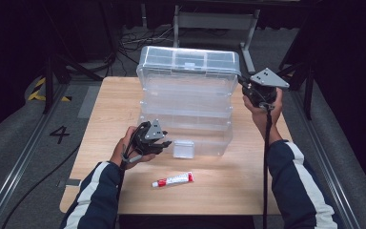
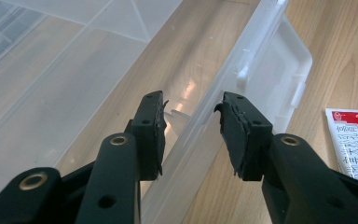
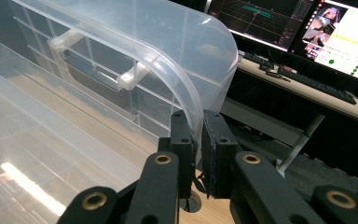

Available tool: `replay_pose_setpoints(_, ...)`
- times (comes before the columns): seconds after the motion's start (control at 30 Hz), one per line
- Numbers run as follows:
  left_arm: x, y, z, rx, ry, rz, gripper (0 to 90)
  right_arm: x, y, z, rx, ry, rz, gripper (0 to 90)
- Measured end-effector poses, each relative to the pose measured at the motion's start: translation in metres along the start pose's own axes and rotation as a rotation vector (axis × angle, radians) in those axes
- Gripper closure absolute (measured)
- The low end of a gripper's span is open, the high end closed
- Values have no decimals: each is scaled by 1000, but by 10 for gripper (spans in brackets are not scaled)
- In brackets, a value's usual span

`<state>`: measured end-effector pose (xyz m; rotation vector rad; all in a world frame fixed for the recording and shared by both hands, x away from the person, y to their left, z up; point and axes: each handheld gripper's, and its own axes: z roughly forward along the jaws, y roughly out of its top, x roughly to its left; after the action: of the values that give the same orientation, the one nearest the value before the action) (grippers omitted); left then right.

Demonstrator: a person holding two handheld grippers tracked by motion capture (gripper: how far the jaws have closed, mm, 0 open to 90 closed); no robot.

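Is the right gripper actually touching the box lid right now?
Touching. In the right gripper view, the right gripper has its jaws closed on the curved edge of the clear lid, with the plastic pinched between them and no gap.

The high view is looking forward and down over the pale wooden table (image 1: 228, 186), taking in the whole clear plastic hinged storage box (image 1: 186, 102). The left gripper view is sitting close at the box's front wall, facing toward 12 o'clock. The right gripper view is pressing close at the raised lid's corner, at 2 o'clock. All three are sharing the box.
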<state>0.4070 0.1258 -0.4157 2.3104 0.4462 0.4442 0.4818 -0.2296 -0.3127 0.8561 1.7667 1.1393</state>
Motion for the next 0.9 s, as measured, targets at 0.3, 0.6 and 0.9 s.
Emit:
replay_pose_setpoints(0.3, 0, -3, 8, 54, 13, 41, 636, -8, 9, 14, 33, -1, 46, 844)
replay_pose_setpoints(0.6, 2, -4, 6, 28, -4, 25, 648, -16, 16, 28, 65, 2, 61, 843)
replay_pose_setpoints(0.9, 4, -6, 6, 10, -19, 15, 654, -27, 21, 45, 93, 18, 81, 841)
